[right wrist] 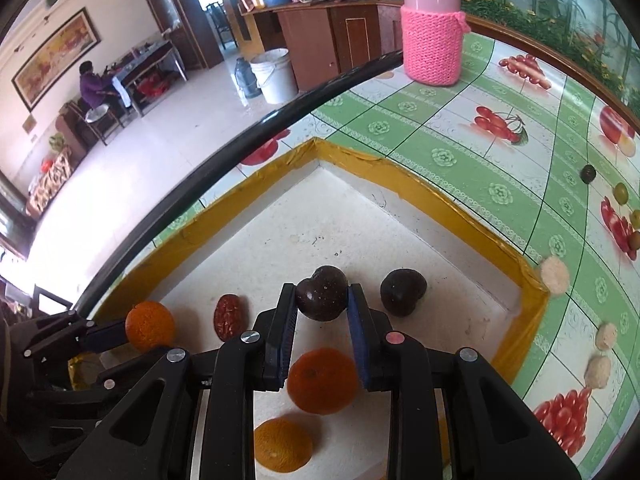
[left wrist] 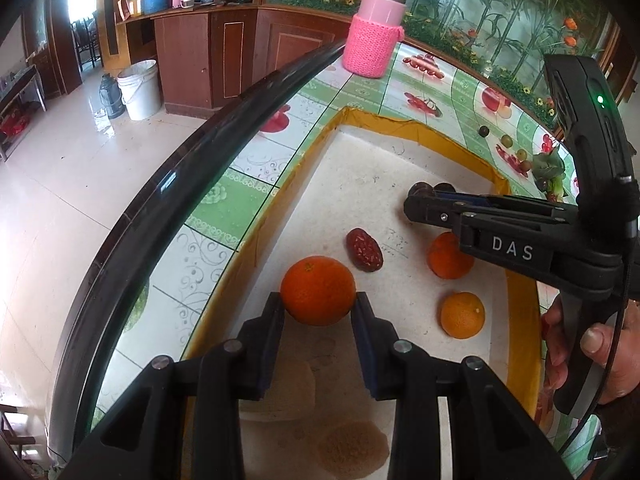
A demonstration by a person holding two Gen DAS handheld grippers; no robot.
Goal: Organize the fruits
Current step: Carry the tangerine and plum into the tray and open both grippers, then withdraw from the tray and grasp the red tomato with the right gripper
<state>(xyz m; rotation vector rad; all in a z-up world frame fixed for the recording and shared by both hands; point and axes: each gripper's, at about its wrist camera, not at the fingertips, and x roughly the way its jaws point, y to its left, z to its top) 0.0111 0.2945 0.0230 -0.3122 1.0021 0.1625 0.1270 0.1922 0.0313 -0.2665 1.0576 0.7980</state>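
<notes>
Left-wrist and right-wrist views of a white tray (left wrist: pixel 360 168) with a raised yellow taped rim, set on a table (left wrist: pixel 248 160) covered in a green-and-white cloth printed with fruit.

The left gripper (left wrist: pixel 318 300) is clamped on an orange (left wrist: pixel 318 290): both blue-padded fingers press its flanks. This fruit is round and deep orange with a finely pitted skin and a small stem scar facing up. It sits near the tray's left edge; whether it rests on the tray floor or hangs just above cannot be told.

The right gripper (right wrist: pixel 322 300) is clamped on a dark plum (right wrist: pixel 322 294), held narrowly between the pads. The plum is almost black-purple, glossy, faintly speckled, and cleft at the top so that it looks heart-shaped. A second dark plum (right wrist: pixel 402 292) of similar colour lies just beside it to the right on the tray floor, apart from the pads.

Loose fruit on the tray: a red date (left wrist: pixel 364 250), oblong, wrinkled and dark red, lying just beyond the held orange; a second orange (left wrist: pixel 448 256) partly hidden under the right gripper's body; and a third orange (left wrist: pixel 462 315), slightly paler and more yellow, nearer the camera.

Outside the tray, a pink bottle (left wrist: pixel 378 28) in a knitted pink sleeve stands upright on the cloth at the far side, and several small round fruits (left wrist: pixel 506 141), green to brown, lie in a loose row at the right. A hand (left wrist: pixel 576 344) grips the right gripper's handle.
</notes>
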